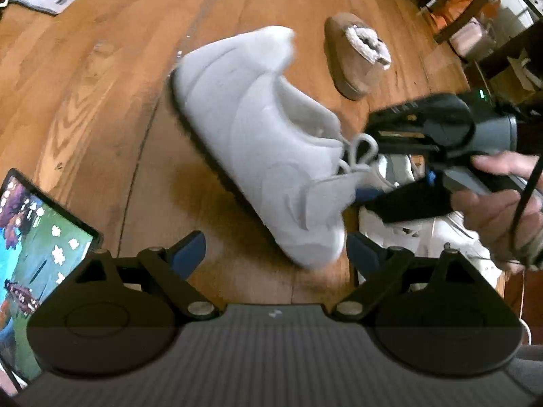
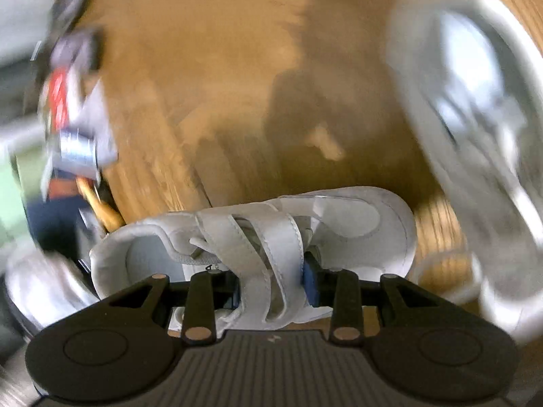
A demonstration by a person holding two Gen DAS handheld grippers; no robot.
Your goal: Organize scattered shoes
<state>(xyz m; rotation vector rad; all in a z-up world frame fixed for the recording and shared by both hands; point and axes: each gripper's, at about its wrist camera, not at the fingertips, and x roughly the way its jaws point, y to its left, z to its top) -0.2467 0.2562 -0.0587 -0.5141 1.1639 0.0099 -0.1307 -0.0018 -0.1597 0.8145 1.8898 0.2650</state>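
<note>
Hanging over the wooden floor (image 1: 101, 101) in the left wrist view, the left gripper (image 1: 276, 254) is holding its jaws wide apart with nothing between them. Across the middle of the frame the white strap shoe (image 1: 251, 142) is being carried, tilted and blurred, by the right gripper (image 1: 383, 183), which a hand (image 1: 499, 210) is gripping at the right edge. A tan fleece-lined slipper (image 1: 356, 54) is lying at upper right, a second white shoe (image 1: 437, 237) is sitting under the right gripper at lower right, and a lit tablet (image 1: 37, 254) is resting at lower left.

In the right wrist view, the right gripper (image 2: 271, 288) is pinching the white strap shoe (image 2: 258, 234) by its straps at lower centre, jaws closed on them. Another white sneaker (image 2: 475, 142) is streaking past at the right of the frame, smeared by motion.

The hold is only on flexible straps, so I judge the shoe could swing or slip free during a fast move, or knock the sneakers nearby while being set down.
</note>
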